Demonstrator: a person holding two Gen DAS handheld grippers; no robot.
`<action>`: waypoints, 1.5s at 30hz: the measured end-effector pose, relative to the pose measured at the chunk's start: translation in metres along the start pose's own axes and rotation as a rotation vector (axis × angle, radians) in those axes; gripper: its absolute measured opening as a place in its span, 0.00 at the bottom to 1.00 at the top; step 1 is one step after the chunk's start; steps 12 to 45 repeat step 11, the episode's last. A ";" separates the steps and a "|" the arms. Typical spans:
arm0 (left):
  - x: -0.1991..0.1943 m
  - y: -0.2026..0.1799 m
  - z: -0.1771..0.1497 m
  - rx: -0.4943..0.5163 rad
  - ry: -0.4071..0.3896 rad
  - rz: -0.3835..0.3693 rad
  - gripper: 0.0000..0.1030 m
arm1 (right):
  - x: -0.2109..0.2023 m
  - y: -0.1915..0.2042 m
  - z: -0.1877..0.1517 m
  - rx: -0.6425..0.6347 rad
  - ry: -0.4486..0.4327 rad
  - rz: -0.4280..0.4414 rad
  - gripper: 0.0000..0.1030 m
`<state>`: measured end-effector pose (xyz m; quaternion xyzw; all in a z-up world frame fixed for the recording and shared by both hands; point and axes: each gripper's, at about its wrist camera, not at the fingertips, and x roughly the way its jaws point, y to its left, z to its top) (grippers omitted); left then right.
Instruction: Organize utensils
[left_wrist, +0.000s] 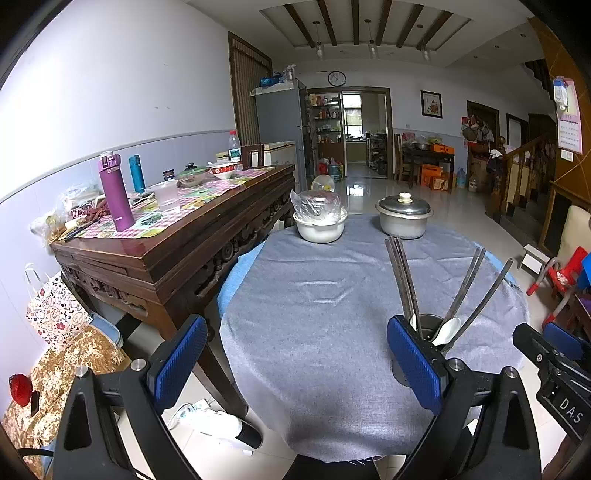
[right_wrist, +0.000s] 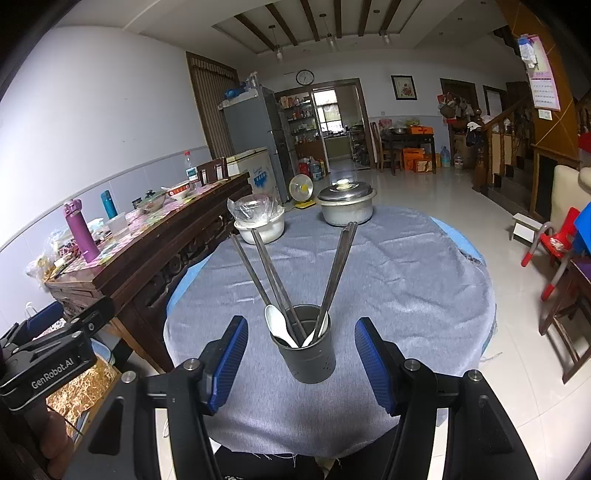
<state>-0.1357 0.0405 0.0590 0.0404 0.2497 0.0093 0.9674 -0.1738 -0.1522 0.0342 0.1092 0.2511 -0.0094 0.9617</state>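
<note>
Tongs first: the right gripper (right_wrist: 299, 365) stands with its blue ribbed pads parted about halfway and nothing pressed between them, the dark grey perforated metal utensil holder (right_wrist: 308, 350) sitting in the gap ahead at twelve o'clock, apart from both pads. The left gripper (left_wrist: 299, 363) is spread wide and empty over bare cloth; in its view the same holder peeks out at about two o'clock behind its right pad, and I cannot tell whether that pad touches it. Inside the holder stand long dark chopsticks (right_wrist: 273, 273), fanned out toward eleven and one o'clock, with two white ceramic soup spoons (right_wrist: 277, 325) resting bowl-up against the rim. The holder stands on the near part of the round table covered by a grey-blue cloth (right_wrist: 406, 280). Farther out, at twelve o'clock near the far edge, sit a white bowl covered with clear plastic film (right_wrist: 258, 223) and a lidded aluminium pot (right_wrist: 346, 206); at ten o'clock a carved dark wooden side table (right_wrist: 147, 251) carries bottles and dishes. No loose cutlery shows on the cloth, so the gathering looks done as far as can be seen, and I would judge the task finished or nearly so, with at most straightening the holder left.
</note>
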 end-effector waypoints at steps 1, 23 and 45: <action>0.000 -0.001 -0.001 0.000 0.001 0.001 0.95 | 0.001 0.000 0.000 -0.001 0.003 0.000 0.62; 0.015 -0.019 0.000 0.026 0.018 -0.024 0.95 | 0.014 -0.019 -0.007 0.019 0.043 0.002 0.62; 0.015 -0.019 0.000 0.026 0.018 -0.024 0.95 | 0.014 -0.019 -0.007 0.019 0.043 0.002 0.62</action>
